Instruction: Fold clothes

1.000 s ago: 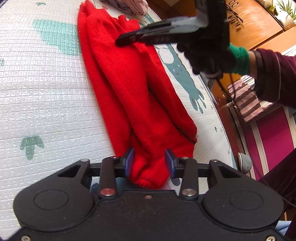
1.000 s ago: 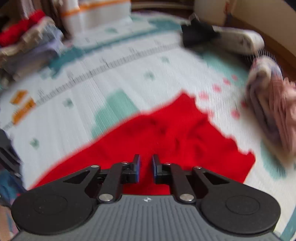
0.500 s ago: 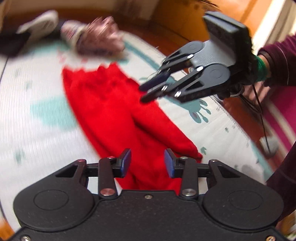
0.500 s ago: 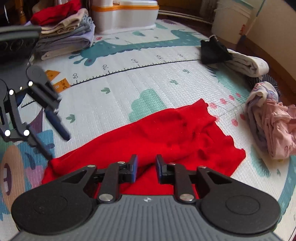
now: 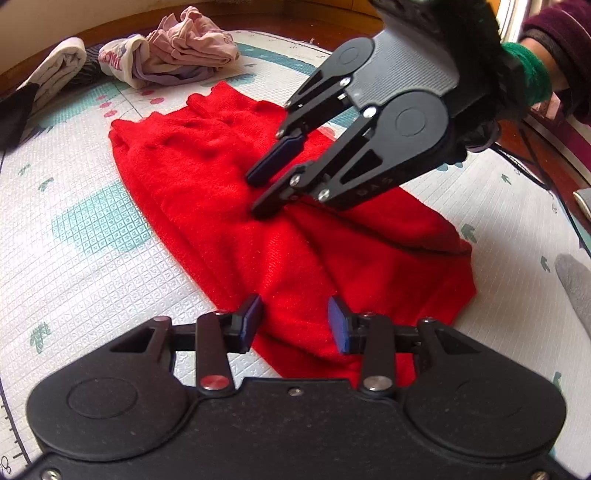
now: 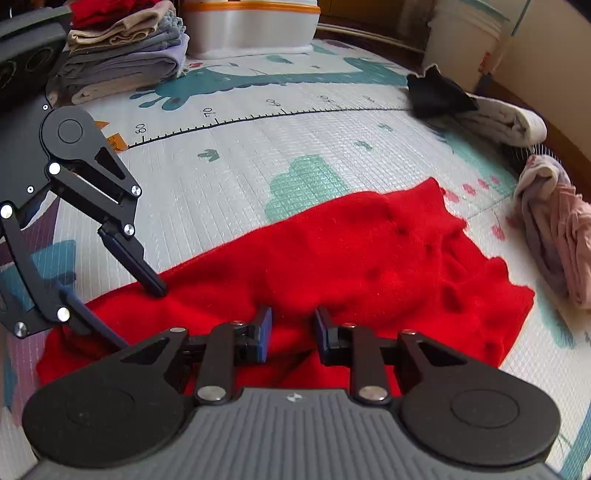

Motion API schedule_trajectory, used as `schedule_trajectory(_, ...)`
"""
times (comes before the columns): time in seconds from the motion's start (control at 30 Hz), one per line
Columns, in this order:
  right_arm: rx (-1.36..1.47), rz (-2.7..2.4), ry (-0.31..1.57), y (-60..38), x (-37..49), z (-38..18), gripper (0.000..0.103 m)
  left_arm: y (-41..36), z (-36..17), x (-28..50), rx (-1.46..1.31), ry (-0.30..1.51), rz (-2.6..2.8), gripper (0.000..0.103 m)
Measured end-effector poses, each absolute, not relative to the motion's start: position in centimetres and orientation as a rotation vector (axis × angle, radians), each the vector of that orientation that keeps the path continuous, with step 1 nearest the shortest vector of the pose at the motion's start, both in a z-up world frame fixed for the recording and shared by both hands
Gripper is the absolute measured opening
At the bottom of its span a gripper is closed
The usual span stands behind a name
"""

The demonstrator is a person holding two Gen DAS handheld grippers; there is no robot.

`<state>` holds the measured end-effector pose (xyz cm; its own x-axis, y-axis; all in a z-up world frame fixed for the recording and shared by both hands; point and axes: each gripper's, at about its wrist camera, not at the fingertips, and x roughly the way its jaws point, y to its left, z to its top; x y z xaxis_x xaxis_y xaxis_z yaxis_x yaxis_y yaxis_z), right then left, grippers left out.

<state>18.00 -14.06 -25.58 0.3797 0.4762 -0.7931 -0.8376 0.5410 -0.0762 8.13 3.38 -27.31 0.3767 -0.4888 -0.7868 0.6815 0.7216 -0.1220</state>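
A red knit garment (image 5: 229, 206) lies lengthwise, folded in half, on the patterned play mat (image 5: 74, 258). My left gripper (image 5: 295, 323) is open and low over the garment's near end, with red cloth showing in the gap between its fingers. My right gripper (image 5: 258, 192) reaches in from the upper right, held by a hand in a green cuff. It is open, and its lower fingertip presses on the garment's middle. In the right wrist view the right gripper (image 6: 293, 332) is open over the red garment (image 6: 369, 266), and the left gripper (image 6: 129, 314) touches the cloth's left end.
A loose heap of pink and lilac clothes (image 6: 554, 236) lies beyond the garment's far end. A stack of folded clothes (image 6: 122, 62) and a white tub with an orange band (image 6: 251, 26) stand at the mat's back. A black cloth (image 6: 436, 92) rests beside a rolled white one (image 6: 506, 118).
The right gripper has dropped onto the middle of the garment and its fingers have spread wider. The left gripper has swung round and sits over the near end, still open.
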Motion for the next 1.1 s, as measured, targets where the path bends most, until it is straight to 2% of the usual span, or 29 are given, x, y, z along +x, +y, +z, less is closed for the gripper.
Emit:
schedule_trajectory(0.23, -0.459, 0.847, 0.738, -15.1, 17.3, -24.2, 0.028, 2.5, -25.5, 8.3, 0.270, 0.848, -0.786, 0.037)
schedule_trajectory(0.37, -0.437, 0.789, 0.709, -15.4, 19.1, -24.1, 0.028, 2.3, -26.7, 8.7, 0.261, 0.897, -0.760, 0.037)
schedule_trajectory(0.47, -0.409, 0.766, 0.776, -15.2, 21.5, -25.2, 0.029, 2.4, -27.0, 8.8, 0.234, 0.903, -0.750, 0.039)
schedule_trajectory(0.53, -0.395, 0.760, 0.827, -15.1, 23.0, -26.2, 0.031, 2.4, -27.1, 8.9, 0.215, 0.914, -0.744, 0.044)
schedule_trajectory(0.6, -0.406, 0.771, 0.820, -15.0, 23.3, -26.4, 0.033, 2.3, -27.1, 8.8, 0.211, 0.917, -0.743, 0.046)
schedule_trajectory(0.83, -0.401, 0.737, 0.840, -14.7, 24.1, -26.5, 0.033, 2.6, -26.1, 8.8, 0.199, 0.889, -0.740, 0.046)
schedule_trajectory(0.97, -0.393, 0.720, 0.847, -14.5, 24.6, -26.6, 0.040, 2.4, -27.4, 9.1, 0.207, 0.933, -0.725, 0.046)
schedule_trajectory(1.1, -0.407, 0.736, 0.825, -14.2, 24.2, -26.0, 0.039, 3.0, -26.1, 8.6, 0.199, 0.904, -0.733, 0.046)
